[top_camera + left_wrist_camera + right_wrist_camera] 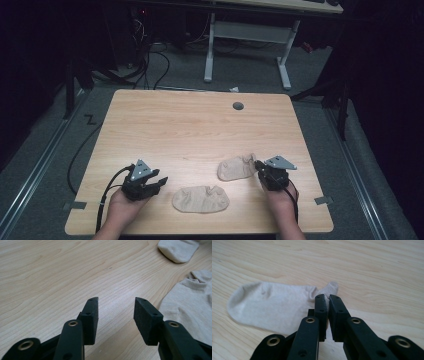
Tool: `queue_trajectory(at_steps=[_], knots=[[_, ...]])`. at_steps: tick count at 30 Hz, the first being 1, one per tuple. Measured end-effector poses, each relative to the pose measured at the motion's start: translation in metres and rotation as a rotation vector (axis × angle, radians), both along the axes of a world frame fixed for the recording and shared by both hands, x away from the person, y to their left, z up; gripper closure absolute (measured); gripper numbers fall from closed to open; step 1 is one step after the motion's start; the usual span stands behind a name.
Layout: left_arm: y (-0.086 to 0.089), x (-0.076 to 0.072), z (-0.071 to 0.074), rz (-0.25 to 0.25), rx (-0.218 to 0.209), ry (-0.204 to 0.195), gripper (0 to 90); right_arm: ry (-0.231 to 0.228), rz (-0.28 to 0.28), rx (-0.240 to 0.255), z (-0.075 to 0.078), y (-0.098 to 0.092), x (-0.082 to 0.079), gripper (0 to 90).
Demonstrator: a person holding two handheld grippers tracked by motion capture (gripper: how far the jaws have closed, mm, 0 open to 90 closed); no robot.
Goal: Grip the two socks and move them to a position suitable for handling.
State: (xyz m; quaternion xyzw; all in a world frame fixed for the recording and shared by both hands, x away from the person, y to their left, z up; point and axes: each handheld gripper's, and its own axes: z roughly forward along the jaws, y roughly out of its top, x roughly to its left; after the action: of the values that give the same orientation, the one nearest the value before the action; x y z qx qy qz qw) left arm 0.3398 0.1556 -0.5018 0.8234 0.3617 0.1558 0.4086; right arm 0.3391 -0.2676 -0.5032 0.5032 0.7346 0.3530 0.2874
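On the wooden desk (165, 125) lie two beige ankle socks. The far sock (236, 168) sits at about 4 o'clock from the desk's middle, and the near sock (200, 199) lies at about 6 o'clock, close to the front edge; the two are apart, with bare wood between them.

The right hand-held gripper (260, 167) is at the 3 o'clock end of the far sock. In the right gripper view its jaws stand almost together, leaving only a thin slit, and the ribbed cuff of the far sock (274, 307) is pinched between them. A small fold of cuff pokes out past the tips at 12 o'clock, while the part inside the jaws is hidden. The sock's toe stretches away toward 9 o'clock in that view and lies flat on the wood. From the high view the grip itself is too small and dark to make out, being covered by the grey three-cornered plate.

The left hand-held gripper (156, 183) is at about 9 o'clock from the near sock and does not touch it. In the left gripper view (116, 315) its jaws stand wide apart with only bare desk between them. The near sock (192, 307) is cut off by the frame's right edge at 3 o'clock, and just the toe of the far sock (178, 250) shows at 1 o'clock.

A round grey grommet (238, 106) sits near the desk's far edge, at 1 o'clock. The room beyond is dark and hard to read.
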Motion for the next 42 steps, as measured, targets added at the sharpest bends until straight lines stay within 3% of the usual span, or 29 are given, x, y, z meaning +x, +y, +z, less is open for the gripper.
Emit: queue_trajectory(at_steps=[10,15,18,23,33,35,42], knots=[[0.0,0.0,0.0,-0.004,0.0,0.0,55.1,0.06,-0.031,-0.024,-0.016,-0.022,-0.011,83.0],[-0.001,0.0,0.0,-0.005,0.004,0.0,55.2,0.043,-0.051,-0.023,-0.014,-0.027,-0.015,78.7],[-0.001,0.001,0.0,-0.005,0.005,0.003,55.2,0.027,-0.031,-0.022,-0.008,-0.024,-0.014,81.0],[-0.001,0.0,0.0,-0.006,0.008,0.002,55.1,0.06,0.003,-0.043,-0.01,-0.018,-0.005,89.8],[-0.002,0.0,0.0,-0.01,0.011,0.001,54.7,0.118,0.018,-0.068,-0.017,-0.014,0.01,89.6],[-0.002,-0.001,0.0,-0.012,0.014,0.002,54.3,0.147,0.024,-0.07,-0.021,-0.013,0.013,89.5],[-0.003,-0.001,0.0,-0.017,0.01,0.004,52.5,0.141,0.063,-0.072,-0.021,0.0,0.012,89.1]])
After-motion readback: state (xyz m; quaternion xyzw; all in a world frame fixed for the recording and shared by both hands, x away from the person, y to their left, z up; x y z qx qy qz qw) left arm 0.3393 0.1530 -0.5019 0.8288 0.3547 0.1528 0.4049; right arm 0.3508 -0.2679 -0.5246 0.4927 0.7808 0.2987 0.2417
